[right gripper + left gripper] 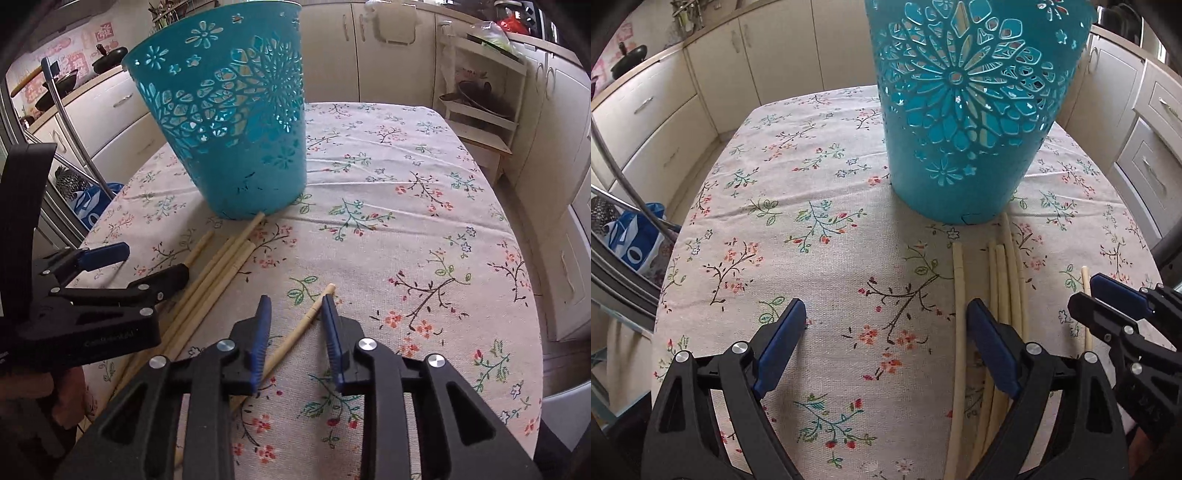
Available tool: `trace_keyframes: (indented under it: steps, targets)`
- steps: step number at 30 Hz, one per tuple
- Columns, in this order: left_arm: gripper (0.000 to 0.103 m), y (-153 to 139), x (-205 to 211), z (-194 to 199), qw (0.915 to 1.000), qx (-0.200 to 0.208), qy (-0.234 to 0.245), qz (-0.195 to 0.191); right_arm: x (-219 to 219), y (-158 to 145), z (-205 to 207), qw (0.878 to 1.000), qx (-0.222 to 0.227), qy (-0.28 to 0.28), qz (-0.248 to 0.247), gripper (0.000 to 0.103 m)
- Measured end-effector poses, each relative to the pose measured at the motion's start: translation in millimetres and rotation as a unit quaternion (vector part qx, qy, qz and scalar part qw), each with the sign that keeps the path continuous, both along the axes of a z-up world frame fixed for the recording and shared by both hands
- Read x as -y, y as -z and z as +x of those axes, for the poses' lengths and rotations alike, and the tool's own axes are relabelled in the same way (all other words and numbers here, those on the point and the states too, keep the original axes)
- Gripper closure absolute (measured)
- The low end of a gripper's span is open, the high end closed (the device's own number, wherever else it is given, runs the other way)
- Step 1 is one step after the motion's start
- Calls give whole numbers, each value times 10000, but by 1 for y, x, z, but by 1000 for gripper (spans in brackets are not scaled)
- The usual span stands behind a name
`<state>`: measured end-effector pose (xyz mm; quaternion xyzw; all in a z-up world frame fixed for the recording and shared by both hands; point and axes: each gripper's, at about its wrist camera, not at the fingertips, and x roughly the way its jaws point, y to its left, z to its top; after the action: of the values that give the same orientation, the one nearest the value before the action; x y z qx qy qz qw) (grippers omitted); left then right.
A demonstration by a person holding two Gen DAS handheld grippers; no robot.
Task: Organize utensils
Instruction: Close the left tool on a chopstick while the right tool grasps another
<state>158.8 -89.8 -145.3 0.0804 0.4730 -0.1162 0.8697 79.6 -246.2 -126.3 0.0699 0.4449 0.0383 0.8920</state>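
On the flowered cloth (388, 177) lie pale chopsticks, with a teal basket (225, 122) standing beyond them, its foot touching the far tip of one stick. From the look of it, the sticks are meant for that basket.

The right gripper (297, 325) hovers low over a lone chopstick (295, 334) that lies apart from the rest. Its fingers are partly apart, and the stick runs between them at a slant: the near end passes under the left finger, the far tip pokes out just beside the tip of the right finger. I can't see either pad pressing on it, so I take it as not yet gripped. The stick's long axis crosses the gap diagonally rather than square to the pads; that skew is what the coming pinch turns on. A small roll of the wrist would probably set the pads flat on its sides.

The left gripper (886, 325) is spread wide and holds nothing. The bundle (1004, 280) of five or so sticks lies at and past its right finger, their long axes running away toward the basket, roughly in line with the fingers. One stick (958, 295) sits just inside that finger; the rest are outside it.

The right hand is clearly nearer a catch.
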Motion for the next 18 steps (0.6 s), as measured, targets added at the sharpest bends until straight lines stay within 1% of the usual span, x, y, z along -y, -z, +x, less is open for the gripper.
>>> trace_keyframes:
  steps: [2,5,7,8,9,11,13,15,16,18]
  targets:
    - [18,-1,0,0,10000,-2,-10,21,-2,0,-1,10000,21,-20,-3,68]
    - [18,-8,-1,-1,9998,47,-10,-171,0,0,0,10000,30,-2,85,68]
    - [18,-10,3,-1,9997,71,58,-216,1,0,0,9999,35,12,145,67]
    - [18,-10,6,-1,9998,72,98,-185,1,0,0,9999,39,12,157,67]
    - [18,-9,10,0,9998,82,135,-73,0,0,0,9999,43,7,149,67]
    - [18,-6,13,2,9999,77,99,65,0,0,1,9999,39,-2,155,67]
    - [18,-2,11,4,9999,-13,30,115,2,0,1,9997,18,6,224,67]
    - [19,-2,9,5,10000,-32,10,86,2,-1,1,9997,-51,-10,234,67]
    - [20,-3,9,5,9999,-55,23,89,2,-2,1,9997,-102,-7,231,67]
    - [30,-4,10,7,9999,-107,99,52,0,-3,2,9997,-193,-21,115,71]
